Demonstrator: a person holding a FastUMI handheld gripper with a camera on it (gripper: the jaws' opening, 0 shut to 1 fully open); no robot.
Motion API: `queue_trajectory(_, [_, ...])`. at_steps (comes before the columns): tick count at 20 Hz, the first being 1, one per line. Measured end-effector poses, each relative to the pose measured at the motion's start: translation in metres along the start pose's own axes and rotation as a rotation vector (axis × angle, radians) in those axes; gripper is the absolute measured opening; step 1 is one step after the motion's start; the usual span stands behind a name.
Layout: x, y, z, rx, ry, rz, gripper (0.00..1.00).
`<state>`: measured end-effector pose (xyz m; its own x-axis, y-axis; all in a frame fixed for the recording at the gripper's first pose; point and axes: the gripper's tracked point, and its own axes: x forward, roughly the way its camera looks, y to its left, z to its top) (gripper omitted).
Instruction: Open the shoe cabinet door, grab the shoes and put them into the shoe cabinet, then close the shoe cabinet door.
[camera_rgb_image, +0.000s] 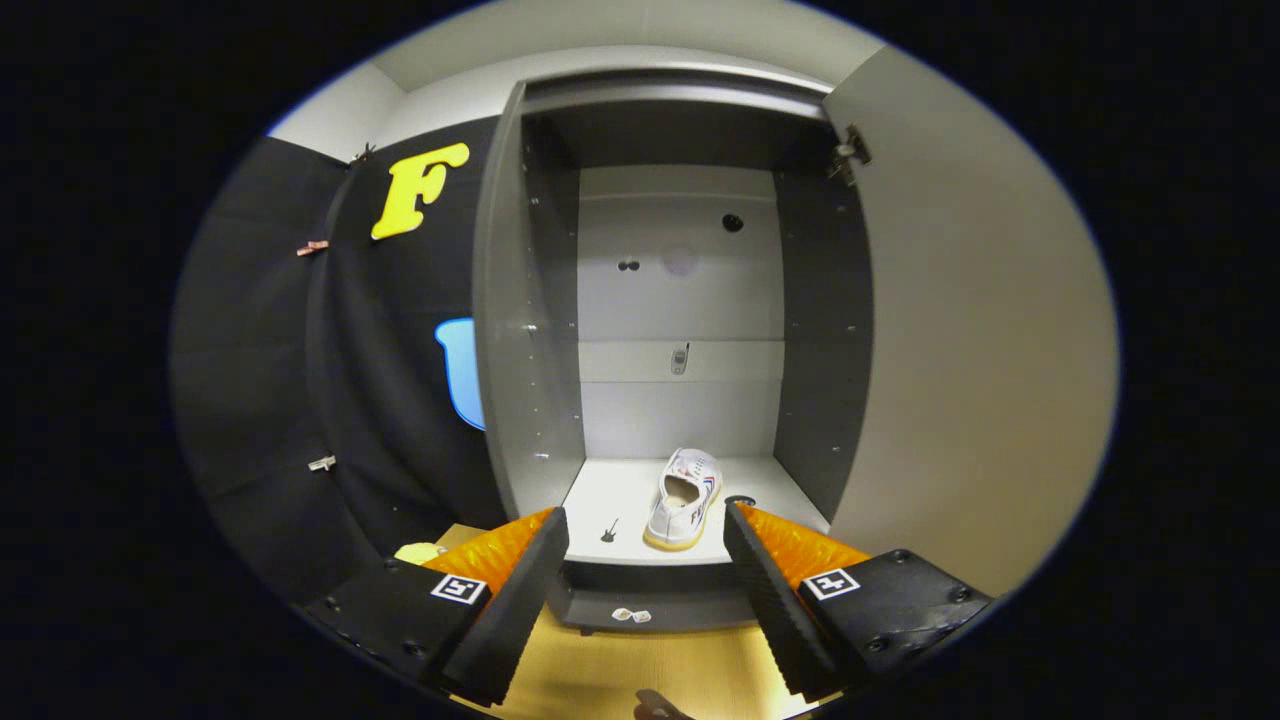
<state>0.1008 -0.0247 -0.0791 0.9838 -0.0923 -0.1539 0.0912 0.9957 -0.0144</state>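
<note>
Facing the open shoe cabinet (520, 300), gripper (645, 530) level; jaws spread (empty), shoe (685, 500) beyond.

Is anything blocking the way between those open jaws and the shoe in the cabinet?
Nothing visible does. The gripper has its jaws open, and the white shoe sits just beyond them on the cabinet floor. The door is swung wide open.

Black cloth (300, 380) hangs as the booth's wall at nine o'clock, held by small clips (322, 463). Above it, at eleven o'clock, a pale wall (340, 115) meets a light ceiling (620, 30). At six o'clock lies a floor (640, 660) of light yellowish wood, evenly lit, with little shadow.
</note>
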Motion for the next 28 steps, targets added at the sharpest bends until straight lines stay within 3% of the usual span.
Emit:
queue_trajectory(8, [-0.127,-0.041,0.032,0.060,-0.088,-0.066,0.98])
queue_trajectory(17, [-0.230,-0.180,0.062,0.072,-0.158,-0.172,0.97])
queue_trajectory(22, [-0.235,-0.249,0.059,0.070,-0.147,-0.147,0.97])
queue_trajectory(28, [-0.203,-0.285,0.037,0.095,-0.068,-0.065,0.98])
